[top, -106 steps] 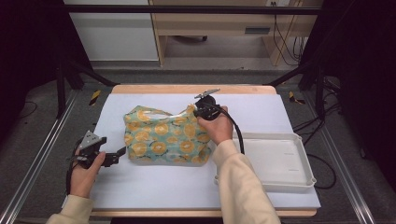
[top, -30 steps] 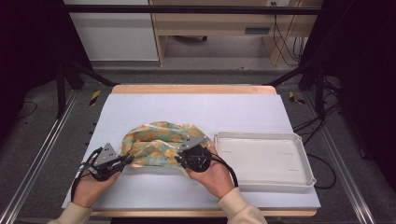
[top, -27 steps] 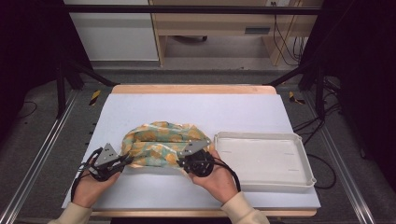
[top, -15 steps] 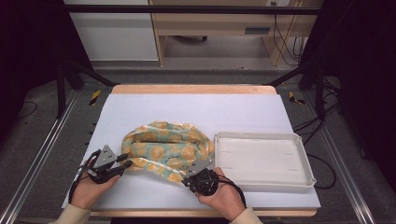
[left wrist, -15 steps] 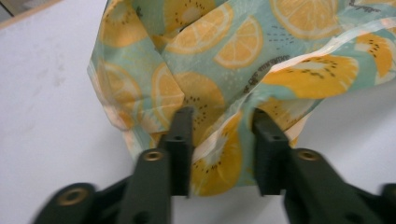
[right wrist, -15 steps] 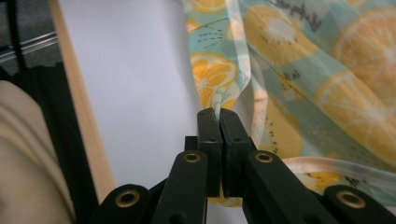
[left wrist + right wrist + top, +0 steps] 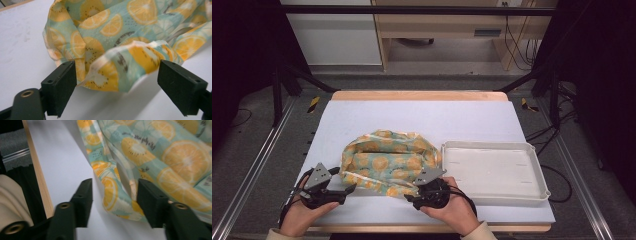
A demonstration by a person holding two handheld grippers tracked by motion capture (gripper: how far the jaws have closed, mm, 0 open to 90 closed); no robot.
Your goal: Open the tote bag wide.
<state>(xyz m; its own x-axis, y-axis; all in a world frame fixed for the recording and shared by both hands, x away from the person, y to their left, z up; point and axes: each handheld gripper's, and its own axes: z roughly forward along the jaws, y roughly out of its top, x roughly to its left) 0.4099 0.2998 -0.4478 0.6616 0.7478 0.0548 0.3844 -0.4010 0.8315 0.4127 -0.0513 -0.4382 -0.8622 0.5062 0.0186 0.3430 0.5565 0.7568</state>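
While the white padded surface (image 7: 422, 115) carries everything, I read the teal, orange-slice-printed fabric piece (image 7: 387, 161) as lying crumpled in a long heap across its near middle, its long axis running left to right between my two hands, just left of the empty white plastic tray (image 7: 532, 175). My left gripper (image 7: 343, 192) sits at the heap's near left corner; its jaws have just been opening and now stand spread, a loose fold of cloth between them but unpinched (image 7: 117, 67). My right gripper (image 7: 413, 199) sits at the near right corner, jaws likewise just opened, the hem hanging free between them (image 7: 112, 192). Both corners lie straight ahead of the jaws, so I judge either hand equally near for a fresh pinch.
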